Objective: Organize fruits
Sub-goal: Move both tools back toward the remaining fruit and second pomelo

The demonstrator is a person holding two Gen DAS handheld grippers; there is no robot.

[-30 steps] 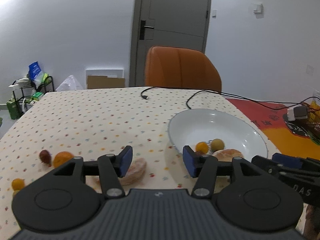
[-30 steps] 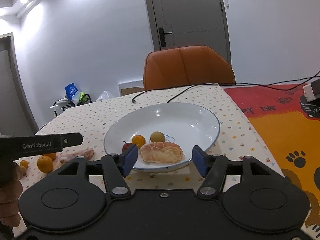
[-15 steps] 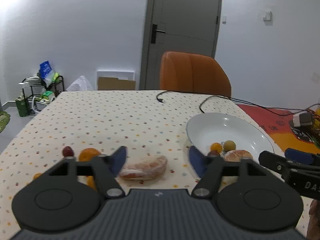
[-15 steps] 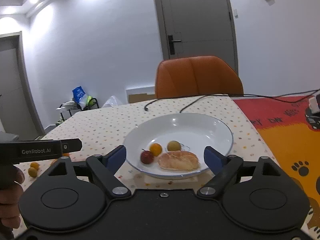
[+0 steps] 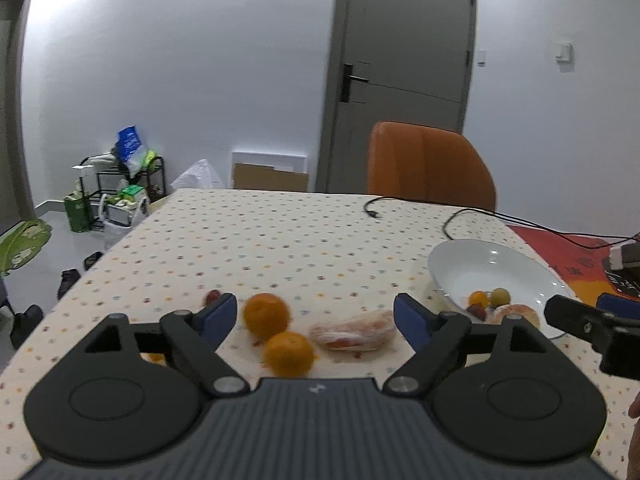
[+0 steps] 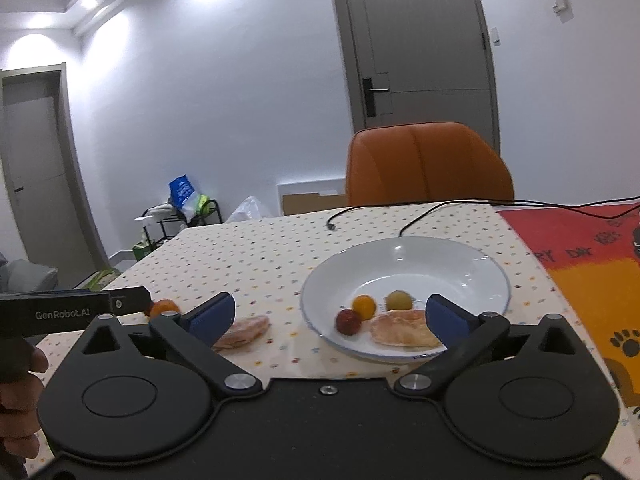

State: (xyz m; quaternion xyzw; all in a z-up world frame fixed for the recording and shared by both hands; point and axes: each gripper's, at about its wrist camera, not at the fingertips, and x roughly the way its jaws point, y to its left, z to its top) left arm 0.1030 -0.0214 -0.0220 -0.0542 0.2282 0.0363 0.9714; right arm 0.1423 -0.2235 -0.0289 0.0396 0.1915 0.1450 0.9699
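Both grippers were open and empty: left gripper (image 5: 316, 318) over two oranges (image 5: 266, 315) and a segment (image 5: 354, 330) on the table (image 5: 280, 240); right gripper (image 6: 328, 318) before the plate (image 6: 448, 256). Risk: oranges sat close together, so a wide grasp could nudge one away. Plate held three small fruits (image 6: 364, 306) and one segment (image 6: 402, 332).

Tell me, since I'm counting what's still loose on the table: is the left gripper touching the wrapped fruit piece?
Apart. In the left wrist view the left gripper is open, and the wrapped fruit piece lies on the tablecloth with clear gaps to both fingers.
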